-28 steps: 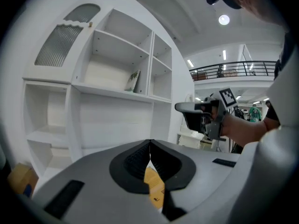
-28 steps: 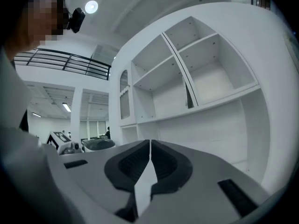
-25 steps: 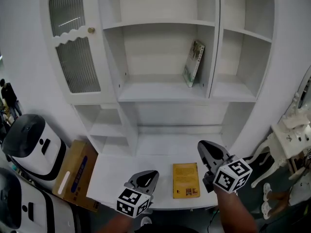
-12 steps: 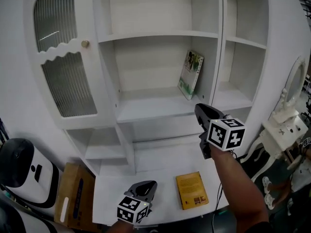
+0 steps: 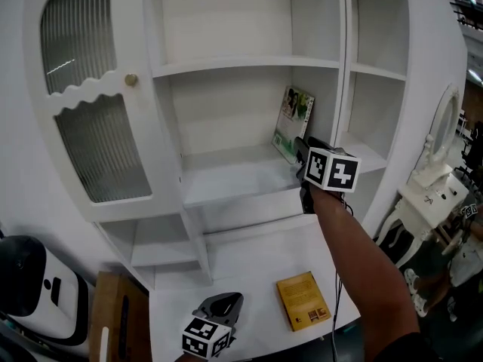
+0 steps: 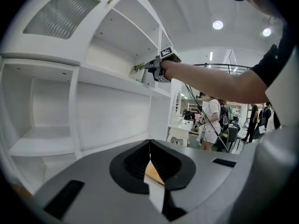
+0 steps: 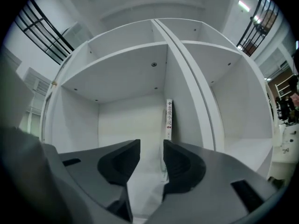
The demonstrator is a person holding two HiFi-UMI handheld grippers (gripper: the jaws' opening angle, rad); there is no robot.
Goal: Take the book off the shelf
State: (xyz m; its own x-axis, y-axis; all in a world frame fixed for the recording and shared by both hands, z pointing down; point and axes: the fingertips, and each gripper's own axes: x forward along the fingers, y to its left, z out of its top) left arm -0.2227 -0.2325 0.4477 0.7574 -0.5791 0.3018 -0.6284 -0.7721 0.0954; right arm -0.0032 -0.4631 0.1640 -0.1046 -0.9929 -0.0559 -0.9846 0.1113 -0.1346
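Both are empty: right gripper [image 7: 151, 148] fingers just opening, released, book [image 7: 169, 120] straight ahead on the shelf [image 5: 226, 176]; left gripper [image 6: 150, 143] fingers clenched.

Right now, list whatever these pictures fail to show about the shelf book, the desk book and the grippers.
- Green book, head view: lower corner hidden behind the right gripper, whose jaws have just been opening with nothing between them.
- Same book, right gripper view: edge-on, foot hidden by one jaw; contact cannot be told.
- Yellow book: cover print too small; left gripper view shows only a sliver below the shut left gripper.
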